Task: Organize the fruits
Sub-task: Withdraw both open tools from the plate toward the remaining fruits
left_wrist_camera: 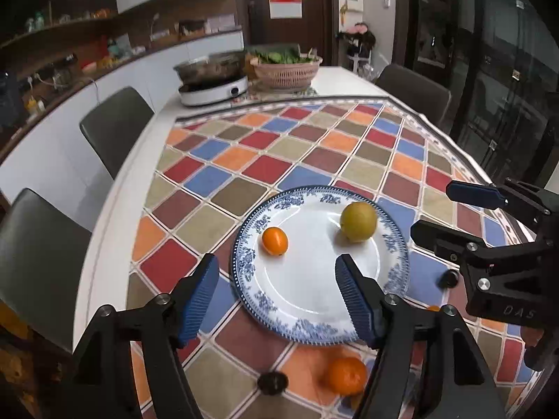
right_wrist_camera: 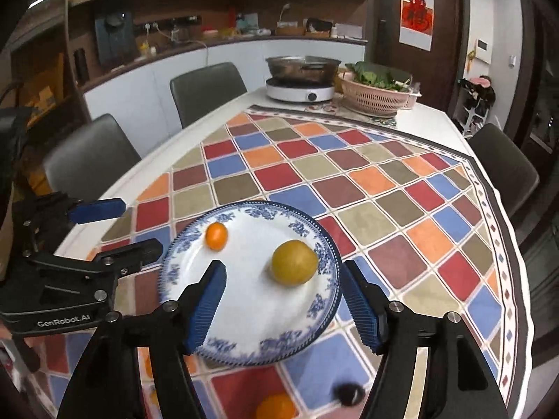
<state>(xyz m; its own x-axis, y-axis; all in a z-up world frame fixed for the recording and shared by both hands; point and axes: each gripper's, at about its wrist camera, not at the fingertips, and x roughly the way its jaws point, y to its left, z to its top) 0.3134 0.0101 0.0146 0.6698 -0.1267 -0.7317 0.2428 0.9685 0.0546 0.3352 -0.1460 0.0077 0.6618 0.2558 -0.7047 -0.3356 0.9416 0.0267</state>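
Note:
A blue-and-white plate (left_wrist_camera: pixel 314 300) (right_wrist_camera: pixel 251 324) lies on the chequered tablecloth. On it are a small orange fruit (left_wrist_camera: pixel 275 241) (right_wrist_camera: pixel 216 235) and a yellow-green round fruit (left_wrist_camera: pixel 358 221) (right_wrist_camera: pixel 294 262). A mandarin (left_wrist_camera: pixel 346 375) (right_wrist_camera: pixel 276 406) lies on the cloth in front of the plate, beside a dark round fruit (left_wrist_camera: pixel 272 382) (right_wrist_camera: pixel 349 394). Another dark fruit (left_wrist_camera: pixel 448 278) lies to the plate's right. My left gripper (left_wrist_camera: pixel 276 300) is open and empty over the plate's near left edge. My right gripper (right_wrist_camera: pixel 283 310) is open and empty above the plate's near right part.
An induction cooker with a steel pot (left_wrist_camera: pixel 213 85) (right_wrist_camera: pixel 300 83) and a pink basket of greens (left_wrist_camera: pixel 286 68) (right_wrist_camera: pixel 375 92) stand at the table's far end. Grey chairs (left_wrist_camera: pixel 115 129) (right_wrist_camera: pixel 206 90) line the sides. The table edge (left_wrist_camera: pixel 104 230) runs along the left.

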